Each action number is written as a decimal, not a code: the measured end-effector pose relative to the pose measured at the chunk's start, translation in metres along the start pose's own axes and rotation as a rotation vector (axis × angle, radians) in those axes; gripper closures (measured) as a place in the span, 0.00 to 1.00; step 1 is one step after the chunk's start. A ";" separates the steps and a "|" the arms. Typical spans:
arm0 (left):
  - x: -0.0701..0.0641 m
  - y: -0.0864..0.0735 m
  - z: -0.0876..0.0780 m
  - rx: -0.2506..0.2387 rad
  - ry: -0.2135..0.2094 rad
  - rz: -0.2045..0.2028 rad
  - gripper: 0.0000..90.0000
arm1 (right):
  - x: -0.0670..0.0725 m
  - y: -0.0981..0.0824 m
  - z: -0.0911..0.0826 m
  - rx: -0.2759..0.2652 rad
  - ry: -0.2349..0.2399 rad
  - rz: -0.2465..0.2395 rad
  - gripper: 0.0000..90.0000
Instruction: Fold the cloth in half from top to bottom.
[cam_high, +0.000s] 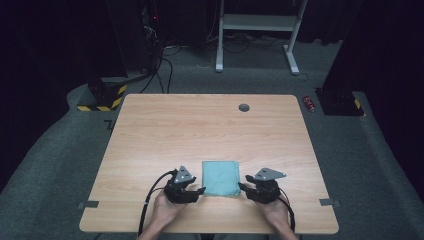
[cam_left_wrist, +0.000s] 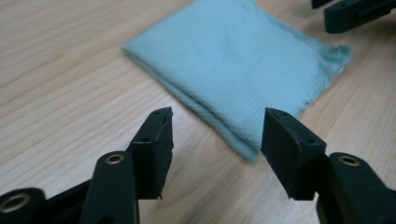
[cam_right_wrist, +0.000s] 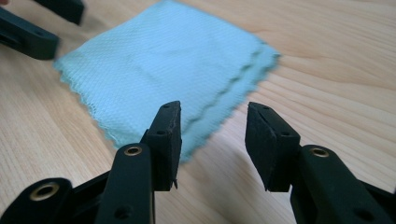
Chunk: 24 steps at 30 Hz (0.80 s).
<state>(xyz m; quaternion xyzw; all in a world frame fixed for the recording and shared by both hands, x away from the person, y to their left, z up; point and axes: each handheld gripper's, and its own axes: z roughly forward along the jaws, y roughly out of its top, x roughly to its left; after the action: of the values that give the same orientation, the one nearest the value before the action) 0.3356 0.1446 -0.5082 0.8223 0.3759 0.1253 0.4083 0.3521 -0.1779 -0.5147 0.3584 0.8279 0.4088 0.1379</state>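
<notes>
A light teal cloth (cam_high: 220, 178), folded into a flat square of several layers, lies on the wooden table (cam_high: 200, 130) near its front edge. My left gripper (cam_high: 199, 191) rests just left of the cloth's near left corner, open, nothing between its jaws. My right gripper (cam_high: 243, 187) sits just right of the near right corner, also open and empty. In the left gripper view the left gripper (cam_left_wrist: 217, 126) points at the cloth (cam_left_wrist: 233, 60), whose folded corner lies just ahead of the jaws. In the right gripper view the right gripper (cam_right_wrist: 214, 116) faces the cloth's (cam_right_wrist: 163, 60) frayed edge.
A round grommet hole (cam_high: 244, 107) sits near the table's far edge. Grey tape marks (cam_high: 88, 204) (cam_high: 329, 202) flag the front corners. On the floor beyond stand a white desk frame (cam_high: 257, 30), a yellow-black striped base (cam_high: 102, 97) and a red can (cam_high: 309, 103).
</notes>
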 end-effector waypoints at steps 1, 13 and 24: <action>0.004 -0.001 -0.004 -0.015 0.008 -0.014 0.47 | -0.003 -0.002 -0.005 -0.007 -0.012 0.016 0.61; 0.051 -0.020 -0.029 -0.055 0.141 -0.184 0.45 | -0.040 -0.015 -0.038 -0.081 -0.140 0.143 0.60; 0.081 -0.041 -0.037 -0.018 0.275 -0.247 0.44 | -0.064 -0.037 -0.048 -0.028 -0.271 0.208 0.58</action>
<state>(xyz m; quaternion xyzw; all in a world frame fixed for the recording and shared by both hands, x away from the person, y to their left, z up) 0.3505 0.2398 -0.5246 0.7414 0.5253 0.1886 0.3727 0.3545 -0.2663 -0.5178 0.4920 0.7545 0.3802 0.2101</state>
